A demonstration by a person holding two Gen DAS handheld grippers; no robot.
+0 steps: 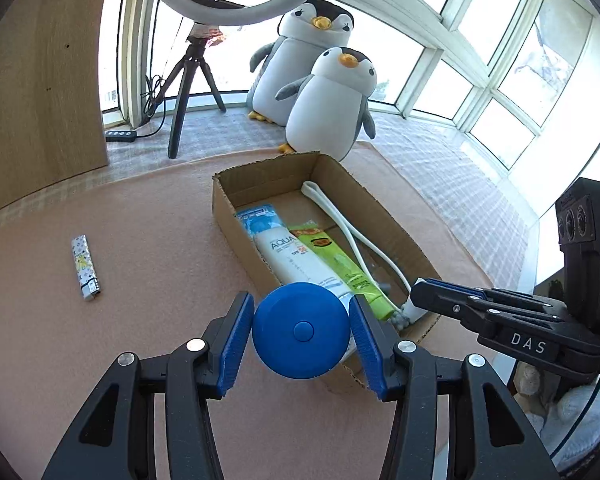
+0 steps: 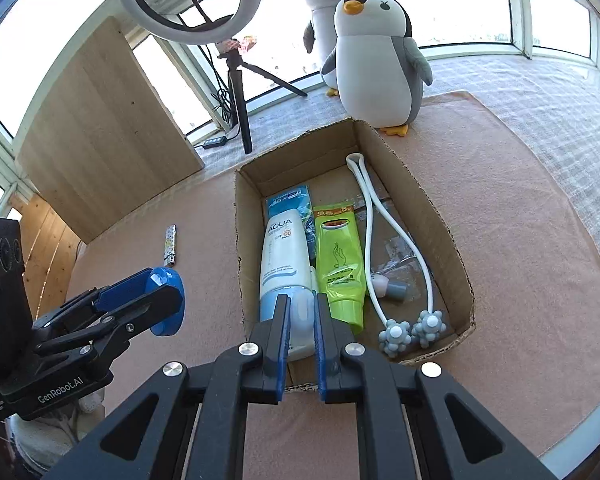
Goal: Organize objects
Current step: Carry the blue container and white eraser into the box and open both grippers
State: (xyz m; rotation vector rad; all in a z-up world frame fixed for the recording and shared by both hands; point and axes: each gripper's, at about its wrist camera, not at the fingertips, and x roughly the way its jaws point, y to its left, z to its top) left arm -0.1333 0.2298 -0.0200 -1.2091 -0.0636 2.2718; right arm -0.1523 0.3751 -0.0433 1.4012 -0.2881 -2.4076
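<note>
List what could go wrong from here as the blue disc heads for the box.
1. The left tongs pinch the round blue disc only at its curved edge; it might slip or roll out.
2. The cardboard box already holds the AQUA tube and green tube side by side, so the disc may perch on top.
3. The right tongs hang over the box's near end, risking collision.

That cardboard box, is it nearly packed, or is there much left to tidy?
Mostly packed. The cardboard box already holds a white sunscreen bottle, a green tube and a white roller massager. The left tool grips a round blue case beside the box. A lighter still lies on the mat.
</note>
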